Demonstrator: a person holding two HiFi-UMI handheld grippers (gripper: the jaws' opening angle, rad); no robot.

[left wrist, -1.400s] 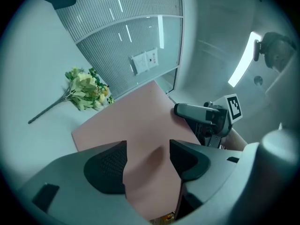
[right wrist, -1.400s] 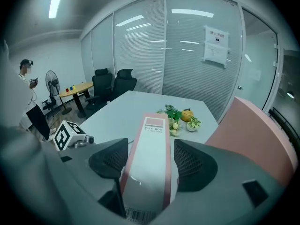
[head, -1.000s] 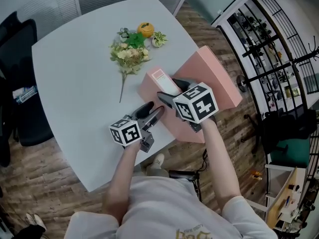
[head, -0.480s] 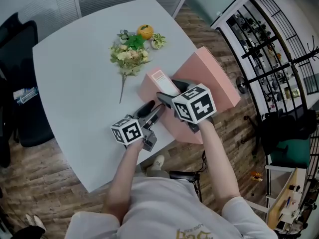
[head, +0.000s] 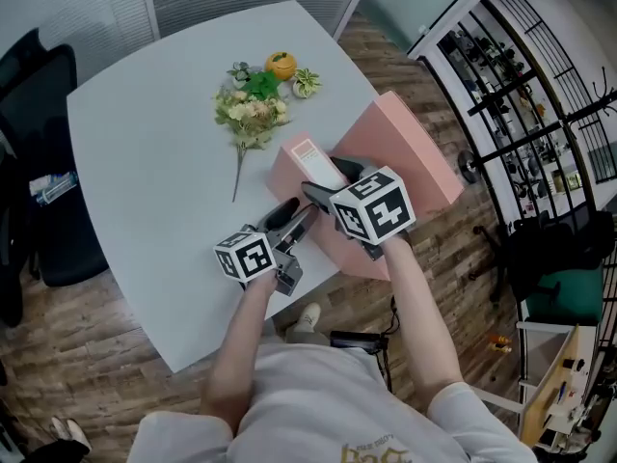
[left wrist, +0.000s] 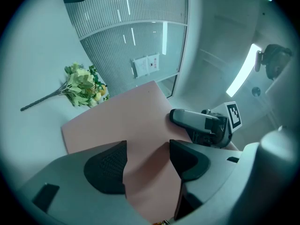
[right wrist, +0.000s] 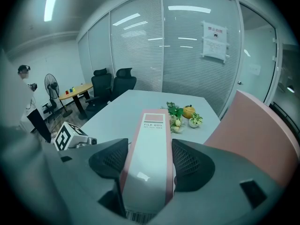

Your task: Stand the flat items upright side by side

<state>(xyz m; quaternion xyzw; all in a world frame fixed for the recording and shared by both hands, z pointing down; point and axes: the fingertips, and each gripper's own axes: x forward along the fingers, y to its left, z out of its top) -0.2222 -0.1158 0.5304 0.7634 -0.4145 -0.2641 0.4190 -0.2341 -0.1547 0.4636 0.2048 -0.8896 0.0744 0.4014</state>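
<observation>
Two pink boxes, two grippers, both grippers on one box.

Right gripper clamps across the spine of the file box, which stands spine up at the table's near right part. Left gripper grasps the same box low on its broad pink face, with pink filling the gap between its pads. Second pink box stands just right of the first, at the table's right edge. Also one flower bunch, one small orange ornament and one little potted plant, all well apart from the boxes. Spine label reads "FILE BOX", with a barcode at the near end. The notice on the glass wall is too small to read. Open tabletop stretches left of the grippers.
</observation>
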